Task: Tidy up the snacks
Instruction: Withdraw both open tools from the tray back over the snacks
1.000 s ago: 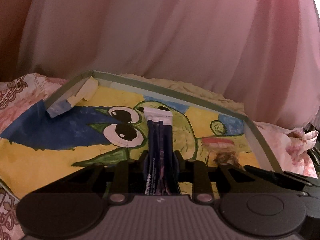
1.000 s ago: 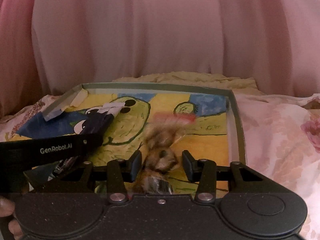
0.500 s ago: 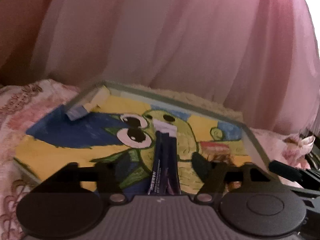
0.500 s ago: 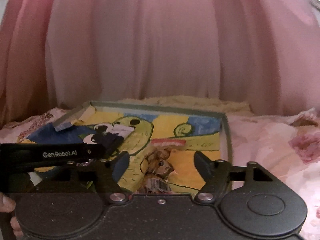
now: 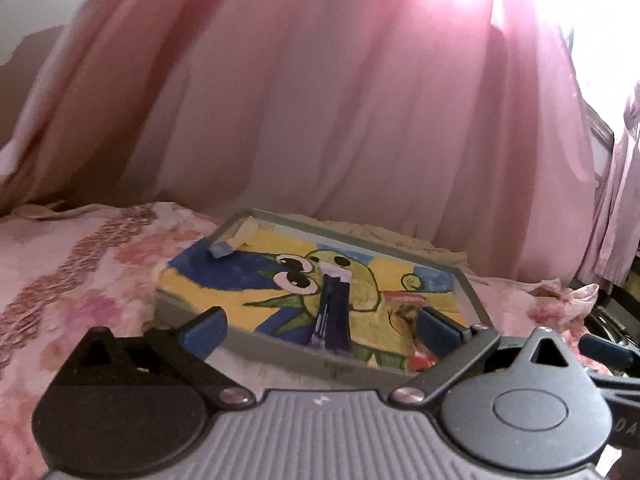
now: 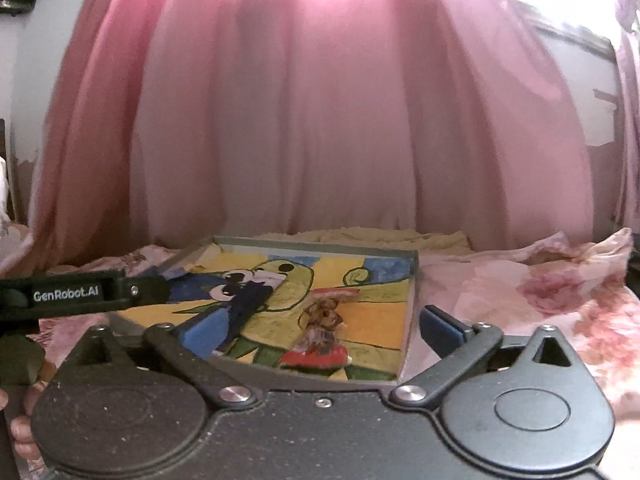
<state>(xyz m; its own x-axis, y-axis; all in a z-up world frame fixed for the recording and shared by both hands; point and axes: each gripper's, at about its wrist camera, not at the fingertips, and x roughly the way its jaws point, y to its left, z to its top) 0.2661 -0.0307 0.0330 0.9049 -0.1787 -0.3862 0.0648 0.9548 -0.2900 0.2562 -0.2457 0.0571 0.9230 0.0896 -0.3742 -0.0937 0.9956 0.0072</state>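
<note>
Two snacks now lie released in the painted tray [image 6: 414, 276]: dark blue packet [image 5: 334, 314] left, red-ended packet [image 6: 320, 334] right. Both the left gripper [image 5: 318, 330] and right gripper [image 6: 316, 328] have withdrawn nearward, jaws opening wide and empty, pointing slightly downward.

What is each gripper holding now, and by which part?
Nothing. The left gripper and right gripper have their jaws opening, with no snack between them. The dark blue packet and the red-edged snack bag lie free in the tray.
</note>
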